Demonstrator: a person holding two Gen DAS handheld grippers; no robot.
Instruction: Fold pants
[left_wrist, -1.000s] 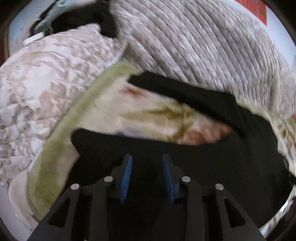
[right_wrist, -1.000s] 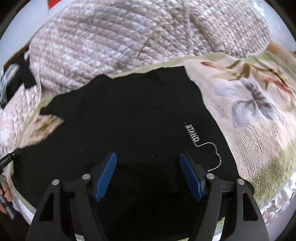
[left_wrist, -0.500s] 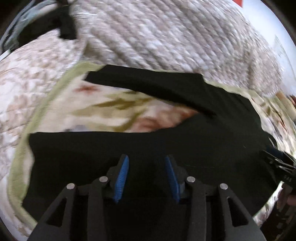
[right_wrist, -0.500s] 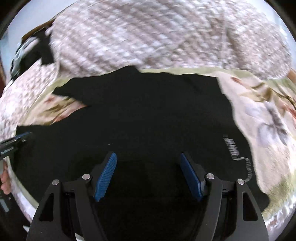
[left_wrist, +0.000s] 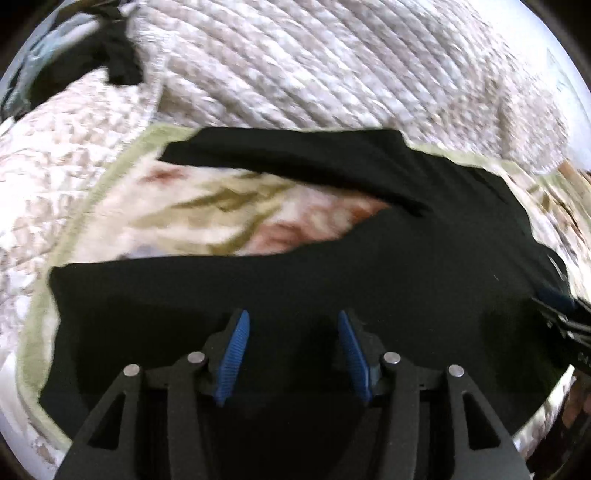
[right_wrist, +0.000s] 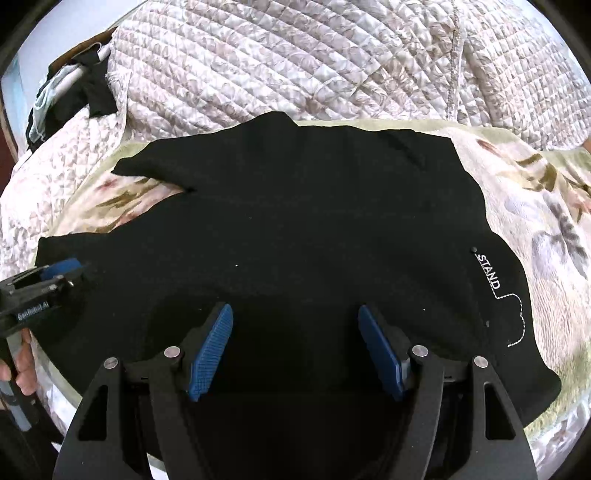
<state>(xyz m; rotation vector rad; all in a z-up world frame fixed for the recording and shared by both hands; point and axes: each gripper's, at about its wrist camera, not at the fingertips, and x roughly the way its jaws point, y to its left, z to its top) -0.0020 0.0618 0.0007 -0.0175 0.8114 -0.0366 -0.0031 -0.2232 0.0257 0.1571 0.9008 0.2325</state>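
Black pants (right_wrist: 314, 229) lie spread flat on a floral blanket (right_wrist: 535, 206), with white "STAND" lettering (right_wrist: 488, 270) near their right edge. Their two legs (left_wrist: 295, 162) run off to the left with blanket showing between them. My left gripper (left_wrist: 291, 325) hovers over the near leg, its jaws opening, with nothing between the blue pads. My right gripper (right_wrist: 295, 321) hangs over the near part of the pants, open wide and empty. In the right wrist view the left gripper (right_wrist: 61, 271) shows at the left edge, held by a hand (right_wrist: 24, 363).
A quilted beige bedspread (right_wrist: 295, 62) rises in a mound behind the blanket. Dark clothes and a pale strap (right_wrist: 74, 92) lie at the far left corner. The floral blanket (left_wrist: 207, 210) ends close to the near edge of the bed.
My left gripper's jaws have spread wider. Both views have swung across the bed, so the pants now sit more centred under the right gripper and the lettering has shifted right.
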